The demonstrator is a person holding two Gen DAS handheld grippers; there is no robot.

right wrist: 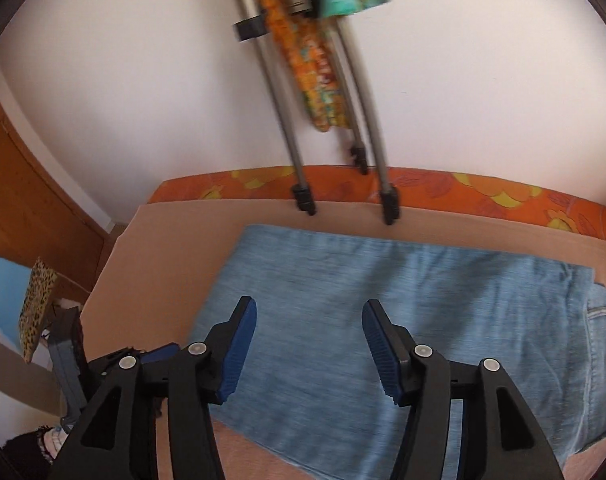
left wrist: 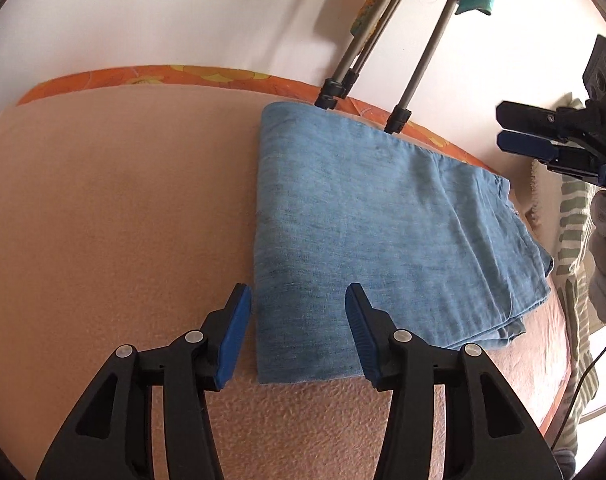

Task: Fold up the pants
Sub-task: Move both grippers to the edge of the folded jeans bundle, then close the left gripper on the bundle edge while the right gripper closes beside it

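The left gripper [left wrist: 297, 300] stands with its jaws apart and nothing between the pads, straddling the near left edge of the folded blue pants [left wrist: 367, 224], which lie flat on the peach blanket [left wrist: 123, 220] just ahead of it. The right gripper [right wrist: 309, 316] also gapes empty, above the pants' middle, and beyond both, tripod legs [right wrist: 303, 196] rest past the pants' far edge by the white wall [right wrist: 123, 80]
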